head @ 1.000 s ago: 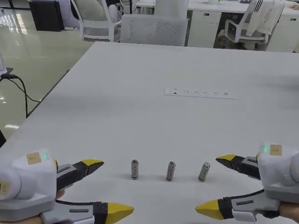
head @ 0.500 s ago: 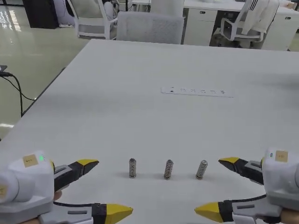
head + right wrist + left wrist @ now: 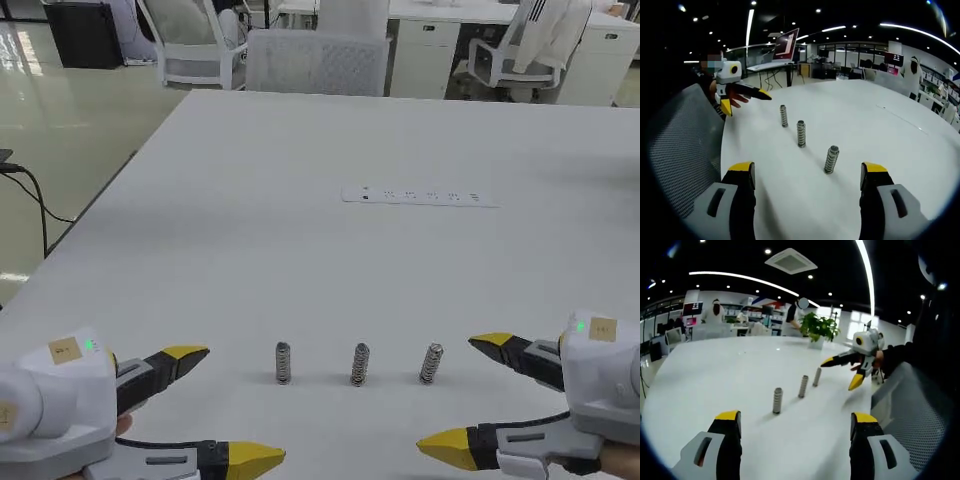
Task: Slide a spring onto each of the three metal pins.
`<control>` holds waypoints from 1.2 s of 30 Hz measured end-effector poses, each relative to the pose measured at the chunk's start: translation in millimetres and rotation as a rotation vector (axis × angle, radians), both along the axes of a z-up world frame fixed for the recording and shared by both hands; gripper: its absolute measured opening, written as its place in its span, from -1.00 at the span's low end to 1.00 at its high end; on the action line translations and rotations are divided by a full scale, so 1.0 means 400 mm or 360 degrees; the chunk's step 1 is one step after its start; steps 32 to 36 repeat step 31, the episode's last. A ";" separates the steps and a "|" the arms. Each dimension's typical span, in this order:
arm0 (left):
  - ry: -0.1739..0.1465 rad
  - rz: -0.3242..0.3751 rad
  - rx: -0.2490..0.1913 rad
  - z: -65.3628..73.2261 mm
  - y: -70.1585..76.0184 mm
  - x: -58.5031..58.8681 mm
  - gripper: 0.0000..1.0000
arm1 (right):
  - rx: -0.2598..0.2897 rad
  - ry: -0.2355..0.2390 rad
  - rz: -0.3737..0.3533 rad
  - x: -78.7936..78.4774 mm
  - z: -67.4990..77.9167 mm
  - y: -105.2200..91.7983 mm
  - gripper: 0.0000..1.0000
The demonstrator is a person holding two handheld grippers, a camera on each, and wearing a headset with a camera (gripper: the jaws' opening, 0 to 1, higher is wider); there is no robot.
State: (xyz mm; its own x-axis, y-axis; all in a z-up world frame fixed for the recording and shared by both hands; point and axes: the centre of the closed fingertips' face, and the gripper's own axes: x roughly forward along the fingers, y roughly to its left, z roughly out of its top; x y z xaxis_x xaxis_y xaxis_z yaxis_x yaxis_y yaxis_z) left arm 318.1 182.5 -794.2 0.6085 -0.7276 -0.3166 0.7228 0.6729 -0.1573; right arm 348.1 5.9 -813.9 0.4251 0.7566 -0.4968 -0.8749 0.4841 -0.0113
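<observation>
Item 1. Springs, three, standing in a row across the near part of the white surface, evenly spaced and apart from one another.
- left spring: silvery wire coil, upright, nearest your left hand-held gripper.
- middle spring: same make, upright or very nearly so.
- right spring: same make, leaning slightly to the right. In the right gripper view it shows a plain grey cap at its top.
What sits inside the coils is too small for you to make out.

Item 2. Your left hand-held gripper: yellow-tipped jaws spread wide, released, holding nothing. It is low over the surface, left of the row and apart from it.

Item 3. Your right hand-held gripper: yellow-tipped jaws likewise spread wide, released, with nothing between them. It is right of the row, and its far tip is near the right spring without touching it.

Item 4. Power strip: white, lying flat farther back on the surface, well apart from the springs.

Item 5. Chair: grey mesh back, at the far edge of the surface.
</observation>
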 end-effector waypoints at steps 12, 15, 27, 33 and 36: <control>0.0005 0.0022 0.0004 -0.002 0.003 0.000 0.74 | 0.0027 0.0007 0.0004 -0.004 -0.002 0.002 0.73; 0.0001 0.0032 0.0002 -0.001 0.006 0.002 0.74 | 0.0027 0.0009 0.0004 -0.004 -0.002 0.002 0.73; -0.0004 0.0054 -0.0007 -0.003 0.012 0.005 0.73 | 0.0005 0.0034 0.0014 -0.009 -0.012 0.004 0.73; -0.0002 0.0058 -0.0013 -0.004 0.012 0.005 0.70 | -0.0006 0.0039 0.0008 -0.010 -0.012 0.003 0.72; -0.0002 0.0058 -0.0013 -0.004 0.012 0.005 0.70 | -0.0006 0.0039 0.0008 -0.010 -0.012 0.003 0.72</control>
